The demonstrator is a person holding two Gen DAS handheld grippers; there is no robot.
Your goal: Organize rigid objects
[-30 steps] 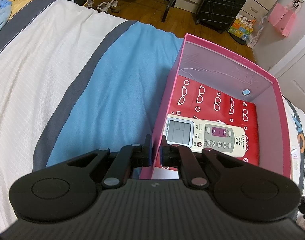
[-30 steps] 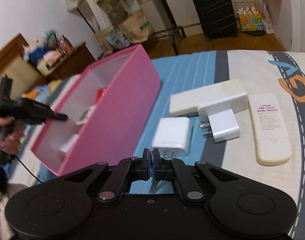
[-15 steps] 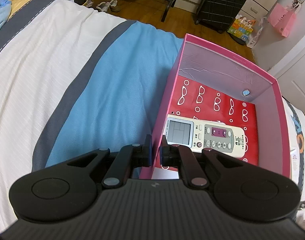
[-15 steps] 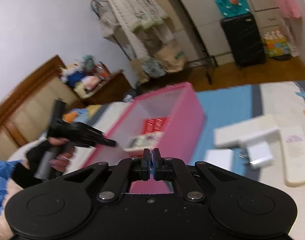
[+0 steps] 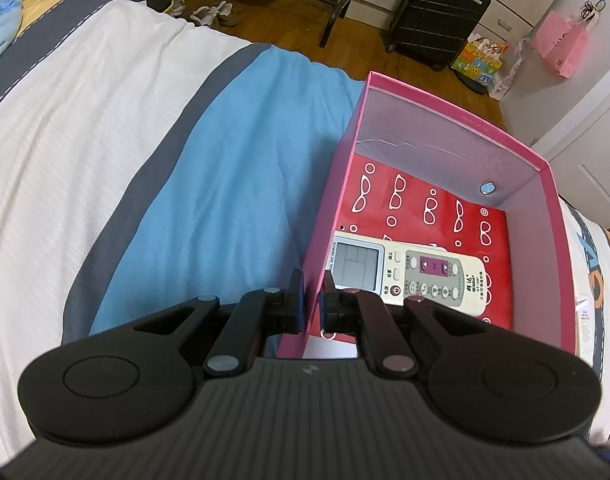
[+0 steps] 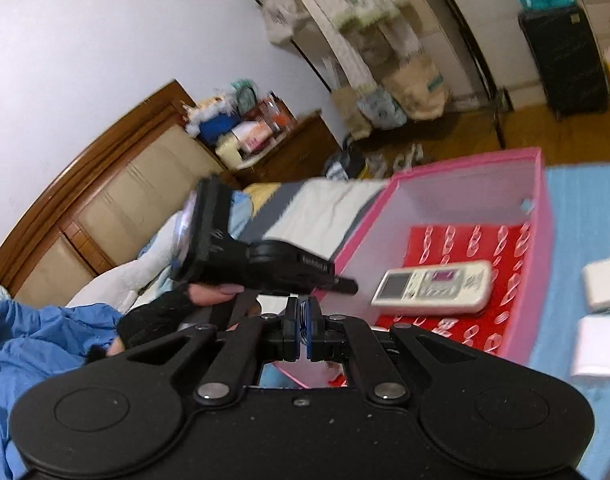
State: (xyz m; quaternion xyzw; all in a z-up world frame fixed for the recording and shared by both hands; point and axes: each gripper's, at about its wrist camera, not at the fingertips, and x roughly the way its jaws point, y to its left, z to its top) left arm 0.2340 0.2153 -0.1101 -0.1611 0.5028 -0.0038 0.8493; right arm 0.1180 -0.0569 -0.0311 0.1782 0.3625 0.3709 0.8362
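Right wrist view shows our right gripper (image 6: 303, 330), jaws together and empty, has swung from the white adapters (image 6: 599, 346) toward the pink box (image 5: 449, 110), whose wall our left gripper (image 5: 313, 300) clamps, remote (image 5: 409, 274) already inside.

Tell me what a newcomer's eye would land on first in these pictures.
The pink box on the striped bed stands out first, its red floor printed with white glasses. A cream remote control lies inside it, near the left gripper, which is clamped on the box's side wall. In the right wrist view, the right gripper is shut on nothing, with white objects lying on the bedspread beside the box.
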